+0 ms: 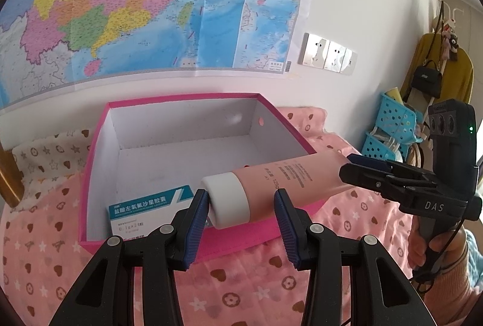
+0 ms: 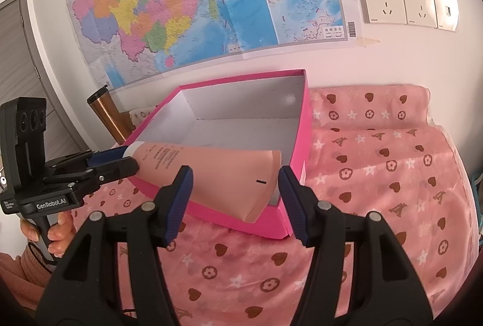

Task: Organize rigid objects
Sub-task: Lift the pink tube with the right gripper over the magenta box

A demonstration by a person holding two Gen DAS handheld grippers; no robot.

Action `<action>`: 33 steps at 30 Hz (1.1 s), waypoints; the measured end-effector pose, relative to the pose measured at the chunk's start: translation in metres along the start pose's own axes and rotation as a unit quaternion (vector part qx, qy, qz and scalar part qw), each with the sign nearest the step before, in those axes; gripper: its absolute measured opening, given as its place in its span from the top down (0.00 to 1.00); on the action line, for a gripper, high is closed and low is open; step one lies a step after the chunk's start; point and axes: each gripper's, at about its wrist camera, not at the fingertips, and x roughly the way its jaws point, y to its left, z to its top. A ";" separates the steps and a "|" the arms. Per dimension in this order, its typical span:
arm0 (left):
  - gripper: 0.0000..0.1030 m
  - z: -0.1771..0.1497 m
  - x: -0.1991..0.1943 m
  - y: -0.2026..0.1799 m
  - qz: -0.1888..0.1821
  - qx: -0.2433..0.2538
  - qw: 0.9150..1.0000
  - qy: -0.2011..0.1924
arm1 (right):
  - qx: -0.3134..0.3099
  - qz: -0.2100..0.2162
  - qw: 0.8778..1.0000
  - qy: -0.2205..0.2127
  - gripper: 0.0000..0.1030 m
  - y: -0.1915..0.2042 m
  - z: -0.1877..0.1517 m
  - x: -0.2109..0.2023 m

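Observation:
An open pink box point(image 1: 181, 100) point(image 2: 241, 75) with a white inside sits on the bed. A teal-and-white medicine box point(image 1: 145, 208) lies in its near corner. A pink tube point(image 1: 286, 181) point(image 2: 211, 169) with a white cap point(image 1: 229, 199) hangs slanted over the box's near edge. My right gripper point(image 2: 235, 172) point(image 1: 350, 167) is shut on the tube's flat crimped end. My left gripper point(image 1: 240, 193) point(image 2: 126, 159) is open. The cap lies between its pads, close against the left one and apart from the right one.
The box rests on a pink bedspread point(image 2: 377, 175) printed with hearts and flowers, with room to the right. A copper tumbler point(image 2: 105, 114) stands behind the box on the left. Blue baskets point(image 1: 392, 120) sit past the bed's right end. A map and wall sockets point(image 2: 404, 1) cover the wall.

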 end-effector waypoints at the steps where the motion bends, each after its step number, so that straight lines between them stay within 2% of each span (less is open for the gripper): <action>1: 0.57 0.000 0.001 0.000 0.000 0.000 1.000 0.000 | -0.001 0.000 1.000 0.000 0.41 0.000 0.000 0.000; 33: 0.57 0.007 0.025 0.010 0.007 -0.012 1.000 0.018 | -0.002 -0.013 1.000 0.021 0.41 -0.009 0.005 0.023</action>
